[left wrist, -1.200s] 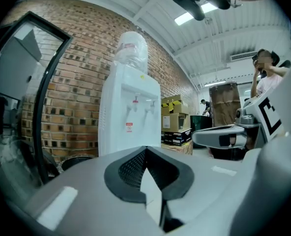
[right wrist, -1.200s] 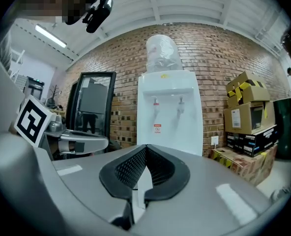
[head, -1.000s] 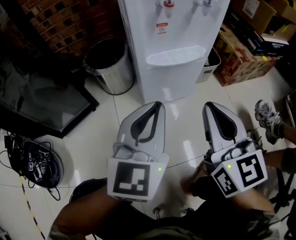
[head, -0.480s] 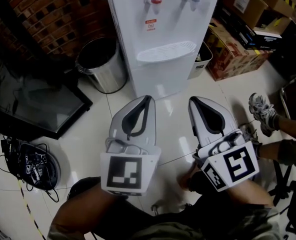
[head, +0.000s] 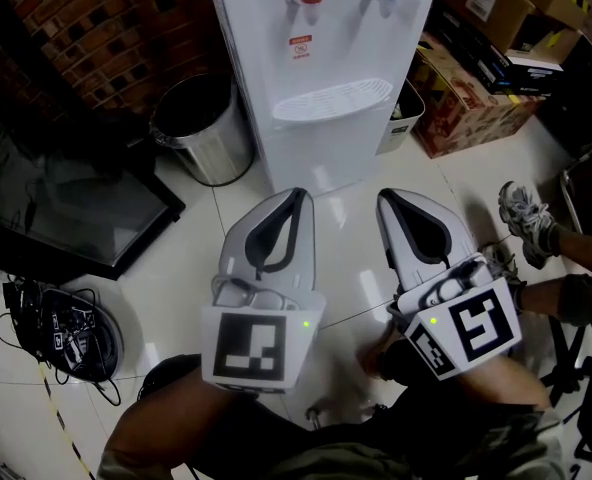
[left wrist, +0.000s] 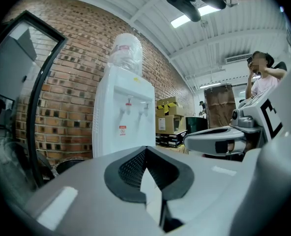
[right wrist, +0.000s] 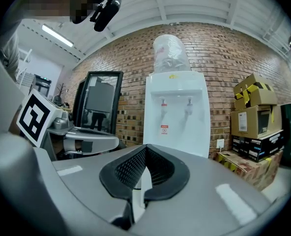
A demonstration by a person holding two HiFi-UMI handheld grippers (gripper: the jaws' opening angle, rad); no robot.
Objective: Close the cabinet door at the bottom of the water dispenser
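Observation:
The white water dispenser (head: 321, 78) stands against the brick wall, with a red tap and a blue tap above its drip tray. Its lower front (head: 321, 153) is seen steeply from above, so I cannot tell how the cabinet door stands. My left gripper (head: 298, 194) and right gripper (head: 386, 197) are held side by side over the floor, a short way in front of the dispenser and pointing at it. Both are shut with nothing between the jaws. The dispenser (left wrist: 123, 119) rises beyond the left gripper (left wrist: 145, 149), and likewise the dispenser (right wrist: 177, 117) beyond the right gripper (right wrist: 145, 149).
A steel bin (head: 201, 128) stands left of the dispenser, a small white bin (head: 413, 113) to its right. Cardboard boxes (head: 471, 108) fill the right side. A black framed panel (head: 66, 198) leans at the left, near coiled cables (head: 71, 333). A person's shoe (head: 526, 228) rests at the right.
The head view has shifted, so the dispenser and both grippers sit a little higher and further left in the picture. Both grippers stay shut and side by side.

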